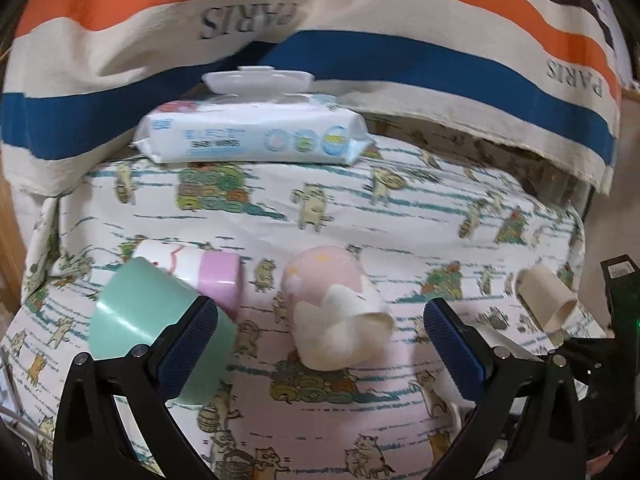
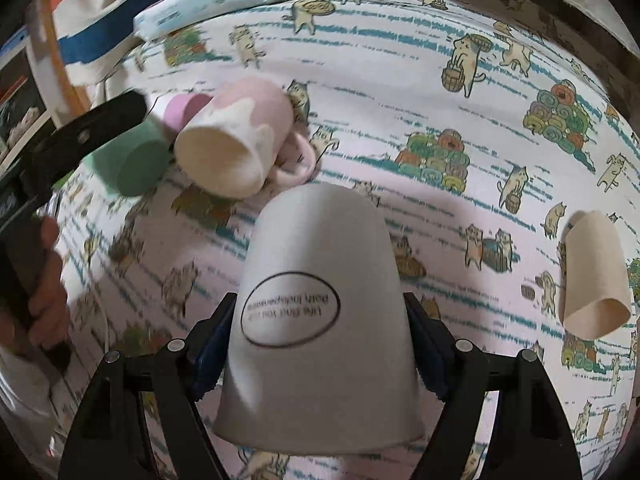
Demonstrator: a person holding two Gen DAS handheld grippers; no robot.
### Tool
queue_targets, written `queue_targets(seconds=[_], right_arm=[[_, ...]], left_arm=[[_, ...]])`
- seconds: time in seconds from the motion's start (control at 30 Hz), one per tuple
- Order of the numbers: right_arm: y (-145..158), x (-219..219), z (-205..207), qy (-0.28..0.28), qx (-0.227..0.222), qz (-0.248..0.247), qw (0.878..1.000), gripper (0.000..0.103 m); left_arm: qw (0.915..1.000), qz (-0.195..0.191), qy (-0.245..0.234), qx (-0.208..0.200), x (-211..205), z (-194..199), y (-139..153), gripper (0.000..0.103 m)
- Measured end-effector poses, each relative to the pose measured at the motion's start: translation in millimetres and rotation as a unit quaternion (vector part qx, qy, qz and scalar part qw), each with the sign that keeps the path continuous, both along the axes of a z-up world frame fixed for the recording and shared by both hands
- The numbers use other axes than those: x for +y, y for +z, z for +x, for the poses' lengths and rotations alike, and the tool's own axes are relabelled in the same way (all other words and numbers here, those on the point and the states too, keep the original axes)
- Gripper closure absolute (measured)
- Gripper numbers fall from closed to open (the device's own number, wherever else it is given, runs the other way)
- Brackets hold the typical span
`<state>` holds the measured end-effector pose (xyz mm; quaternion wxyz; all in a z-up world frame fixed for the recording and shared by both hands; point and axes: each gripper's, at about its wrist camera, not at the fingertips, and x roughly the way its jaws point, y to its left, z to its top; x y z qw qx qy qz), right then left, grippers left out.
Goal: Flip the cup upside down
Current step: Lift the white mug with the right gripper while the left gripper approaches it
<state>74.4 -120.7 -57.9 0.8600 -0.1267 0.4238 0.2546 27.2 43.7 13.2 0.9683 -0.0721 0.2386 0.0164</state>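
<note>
Black gripper point(image 1: 316, 344) frames w/ silver screws, blue textured pads point(image 1: 454, 350); bare-skinned hand point(image 2: 46, 280).

Both wrist views look down along their fingers, close over the cat-print cloth point(image 1: 400, 216), sharing the pink mug point(image 2: 240, 136)

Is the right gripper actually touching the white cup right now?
Touching. The right wrist view shows the right gripper closed on the white cup, with both blue pads pressed flush against its sides and no gap visible on either side.
</note>
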Motion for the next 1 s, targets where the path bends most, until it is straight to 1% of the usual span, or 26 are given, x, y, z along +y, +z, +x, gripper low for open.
queue_targets(seconds=[0.07, 0.13, 0.17, 0.23, 0.3, 0.4, 0.47, 0.53, 0.67, 0.73, 0.9, 1.0], right_arm=[[2, -9, -6, 0.005, -0.006, -0.004, 1.000, 0.023], [4, -15, -12, 0.000, -0.022, 0.001, 1.000, 0.022], [5, -19, -14, -0.008, -0.028, 0.004, 1.000, 0.015], [7, -29, -19, -0.019, -0.030, 0.015, 0.999, 0.009], [7, -39, -24, -0.020, -0.022, 0.028, 0.999, 0.009], [4, -48, -32, -0.015, -0.018, 0.032, 0.999, 0.009], [1, -52, -37, -0.012, -0.021, 0.029, 0.999, 0.008], [-3, -54, -41, -0.008, -0.021, 0.027, 0.999, 0.008], [-8, -58, -46, -0.011, -0.018, 0.029, 0.999, 0.008], [-10, -61, -47, -0.018, -0.016, 0.028, 0.999, 0.008], [-13, -75, -42, -0.041, -0.013, 0.025, 0.999, 0.008], [-16, -80, -36, -0.058, -0.012, 0.015, 0.998, 0.008]], left_arm=[[0.9992, -0.002, -0.037, 0.017, -7, 4, -3, 0.001], [0.9974, -0.004, -0.068, 0.025, -13, 5, -6, 0.001], [0.9967, 0.000, -0.078, 0.025, -17, 5, -7, 0.001], [0.9946, 0.011, -0.100, 0.027, -26, 7, -9, 0.001], [0.9921, 0.015, -0.122, 0.025, -33, 9, -8, 0.002], [0.9880, 0.026, -0.149, 0.033, -51, 15, 0, 0.002], [0.9857, 0.040, -0.157, 0.047, -65, 25, 5, 0.003], [0.9823, 0.047, -0.168, 0.068, -78, 40, 7, 0.007], [0.9714, 0.048, -0.192, 0.131, -104, 70, -1, 0.022], [0.9676, 0.049, -0.197, 0.150, -114, 77, -6, 0.025], [0.9636, 0.056, -0.204, 0.163, -119, 76, -17, 0.026], [0.9657, 0.044, -0.200, 0.160, -108, 72, -16, 0.026]])
